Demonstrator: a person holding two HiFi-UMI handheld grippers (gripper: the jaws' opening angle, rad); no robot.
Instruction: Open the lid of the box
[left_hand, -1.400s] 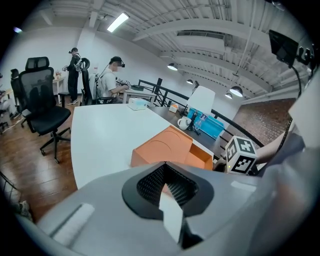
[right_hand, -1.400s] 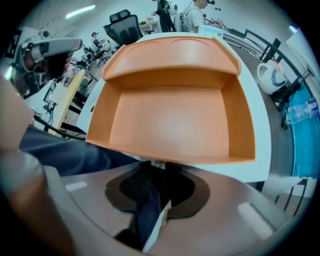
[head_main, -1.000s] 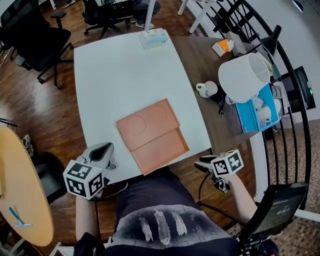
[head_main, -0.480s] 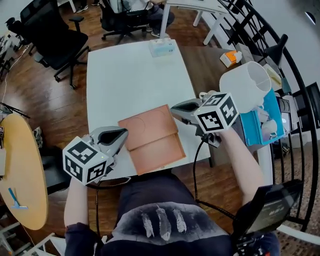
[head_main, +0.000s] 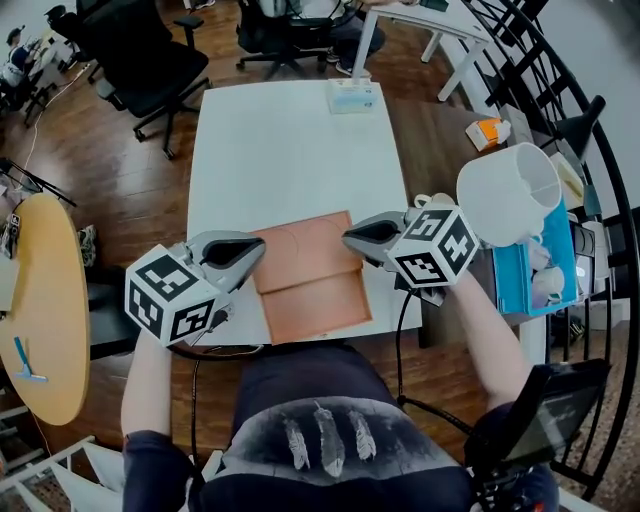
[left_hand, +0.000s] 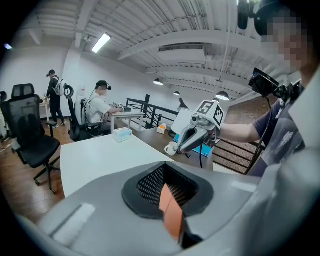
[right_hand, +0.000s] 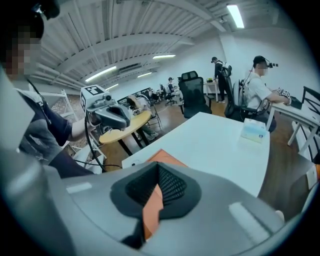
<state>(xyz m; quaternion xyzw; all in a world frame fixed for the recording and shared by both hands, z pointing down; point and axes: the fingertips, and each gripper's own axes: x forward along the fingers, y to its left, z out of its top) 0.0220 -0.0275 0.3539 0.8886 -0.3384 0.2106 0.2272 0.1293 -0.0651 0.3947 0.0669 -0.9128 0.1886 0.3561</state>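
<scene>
A flat orange box (head_main: 305, 275) lies on the white table (head_main: 290, 150) near its front edge, its lid half with a circle mark at the back. My left gripper (head_main: 258, 250) hovers at the box's left edge and points right. My right gripper (head_main: 348, 237) hovers at the right edge and points left. In each gripper view the jaws are together, left gripper (left_hand: 172, 215) and right gripper (right_hand: 152, 210), with only a thin orange strip at the seam. Neither holds anything. The box (right_hand: 162, 156) peeks over the right gripper's body.
A tissue box (head_main: 352, 96) stands at the table's far edge. To the right are a white lampshade (head_main: 505, 195), a blue tray (head_main: 520, 270) and a black railing. A round yellow table (head_main: 40, 300) is at the left, office chairs (head_main: 150, 60) beyond.
Both grippers rose from beside the person's lap to the box. The right one swung from the lower right to the box's right edge; the left one came up to its left edge.
</scene>
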